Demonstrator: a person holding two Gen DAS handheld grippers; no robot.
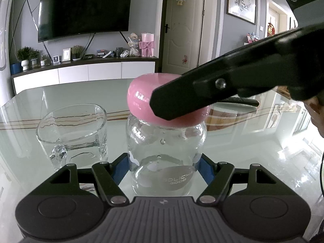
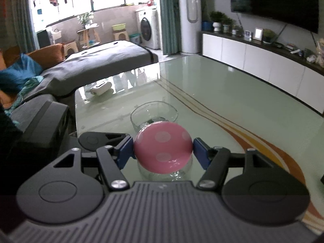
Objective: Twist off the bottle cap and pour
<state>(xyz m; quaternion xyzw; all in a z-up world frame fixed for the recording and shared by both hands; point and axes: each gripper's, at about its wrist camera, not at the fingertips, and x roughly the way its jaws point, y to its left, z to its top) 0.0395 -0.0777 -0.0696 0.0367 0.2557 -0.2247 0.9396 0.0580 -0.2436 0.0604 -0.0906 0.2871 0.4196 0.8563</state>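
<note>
The little glass bottle [image 1: 165,158] stands upright on the glass table [image 1: 253,147], its long axis going straight up, and the pink cap [image 1: 141,99] sits on top, pointing at the ceiling. It is see-through, round and fat, w/ drops of water on the inside. I think it is hard, smooth and slippery — and it could break if it tips or gets squeezed too much. It looks light. The best place to hold it is low on the belly, and that is where the left gripper [image 1: 164,167] has it: a blue pad on each side, pressed on the glass.

The cap is wide, round and shiny, w/ pale dots on top. The right gripper [image 2: 163,151] comes from above and its blue pads sit at the cap's two sides — the left pad touches; at the right pad I can't tell if there is a tiny gap. The rim is the spot to grab for turning.

Just beside the bottle, on its left in the left wrist view, stands a clear glass cup [image 1: 73,133], open side up. Can't tell if it has any water in it.
</note>
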